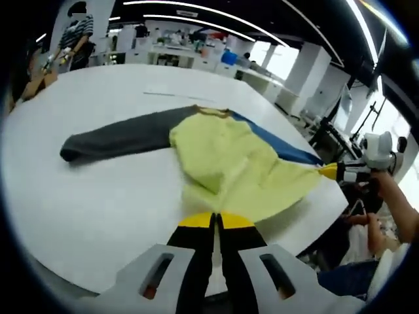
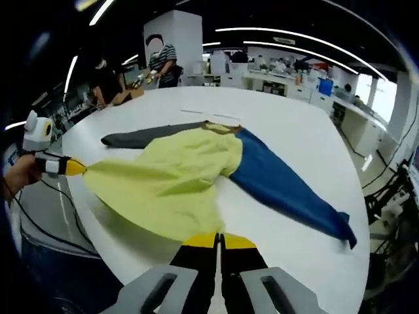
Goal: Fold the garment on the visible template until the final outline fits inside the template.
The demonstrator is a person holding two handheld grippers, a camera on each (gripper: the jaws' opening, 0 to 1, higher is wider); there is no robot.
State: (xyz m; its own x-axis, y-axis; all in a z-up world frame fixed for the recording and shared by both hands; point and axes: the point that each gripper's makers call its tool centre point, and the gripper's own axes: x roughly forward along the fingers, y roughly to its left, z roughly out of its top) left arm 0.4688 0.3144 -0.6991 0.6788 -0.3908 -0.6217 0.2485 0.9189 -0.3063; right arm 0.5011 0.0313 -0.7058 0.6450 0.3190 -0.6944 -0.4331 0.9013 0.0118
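White table (image 1: 78, 203), yellow garment (image 1: 229, 163) spread flat, possibly tape beyond

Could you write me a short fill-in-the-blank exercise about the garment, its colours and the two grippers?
1. The garment's body is ____.
2. The sleeve next to the blue sleeve's opposite side is ____.
3. Both the left gripper and the right gripper are shut on the garment's ____.
4. The garment lies on a ____ table.

Missing words: yellow; grey; hem; white
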